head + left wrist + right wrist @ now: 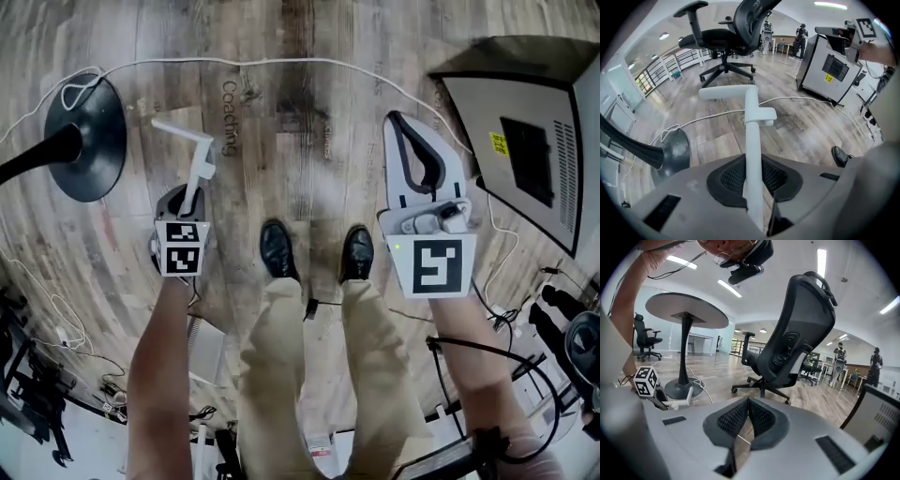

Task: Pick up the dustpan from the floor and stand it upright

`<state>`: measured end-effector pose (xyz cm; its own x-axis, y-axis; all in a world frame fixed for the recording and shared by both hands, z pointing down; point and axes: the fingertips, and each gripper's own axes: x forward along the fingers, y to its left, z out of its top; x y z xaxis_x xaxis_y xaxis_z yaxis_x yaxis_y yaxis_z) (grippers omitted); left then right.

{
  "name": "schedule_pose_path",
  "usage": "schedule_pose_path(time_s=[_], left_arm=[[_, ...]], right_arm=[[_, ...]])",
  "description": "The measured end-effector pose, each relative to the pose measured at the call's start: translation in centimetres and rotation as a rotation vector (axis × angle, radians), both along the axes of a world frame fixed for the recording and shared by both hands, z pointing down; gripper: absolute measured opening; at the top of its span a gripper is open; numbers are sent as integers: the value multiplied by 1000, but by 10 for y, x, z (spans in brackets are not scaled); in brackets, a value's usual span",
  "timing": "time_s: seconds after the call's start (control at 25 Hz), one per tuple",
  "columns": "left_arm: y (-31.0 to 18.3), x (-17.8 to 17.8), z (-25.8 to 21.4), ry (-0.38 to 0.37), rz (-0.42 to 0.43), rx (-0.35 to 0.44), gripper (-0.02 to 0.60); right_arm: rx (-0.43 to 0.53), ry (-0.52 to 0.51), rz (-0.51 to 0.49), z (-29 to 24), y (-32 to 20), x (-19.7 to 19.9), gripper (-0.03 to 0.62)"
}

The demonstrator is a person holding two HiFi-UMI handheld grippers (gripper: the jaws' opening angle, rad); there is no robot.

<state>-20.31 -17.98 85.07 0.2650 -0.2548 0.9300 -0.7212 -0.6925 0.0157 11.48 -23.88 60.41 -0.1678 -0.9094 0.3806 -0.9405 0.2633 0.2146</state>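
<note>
Wood-look plank flooring (300,112) fills the head view, and a thin white cable (281,62) is laid across it from the round black pedestal base (94,141) of a table. Just right of that base, the dustpan's long white plastic handle with a crossbar grip (195,161) is seen held off the planks, its grip end pointing away from the person. The left gripper (181,202) is clamped on it; in the left gripper view the black ribbed pads (729,178) are pressed against both sides of the white shaft (753,140), which runs up the middle of the frame to the crossbar. The pan end of the dustpan cannot be made out in any view. The right gripper (401,127) is held well to the right of the base, beyond the person's black shoes (277,248), and its jaws are brought together with nothing between them, as the right gripper view (747,404) shows. Farther right from the base, a grey box-shaped cabinet with a yellow label (525,150) is stood on the planks. A black mesh-backed office chair on castors (797,343) is seen behind.
</note>
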Motion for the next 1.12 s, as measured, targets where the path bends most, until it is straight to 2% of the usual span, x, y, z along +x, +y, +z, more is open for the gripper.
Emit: schedule_pose_path(time_s=[0.24, 0.76, 1.12], left_arm=[[12, -5, -81, 35, -12, 87, 74], [68, 0, -234, 39, -31, 245, 72], [111, -11, -319, -4, -129, 321, 71]], right_arm=[[40, -19, -44, -66, 4, -10, 3], [144, -55, -146, -201, 27, -19, 3], [174, -75, -257, -277, 63, -14, 3]])
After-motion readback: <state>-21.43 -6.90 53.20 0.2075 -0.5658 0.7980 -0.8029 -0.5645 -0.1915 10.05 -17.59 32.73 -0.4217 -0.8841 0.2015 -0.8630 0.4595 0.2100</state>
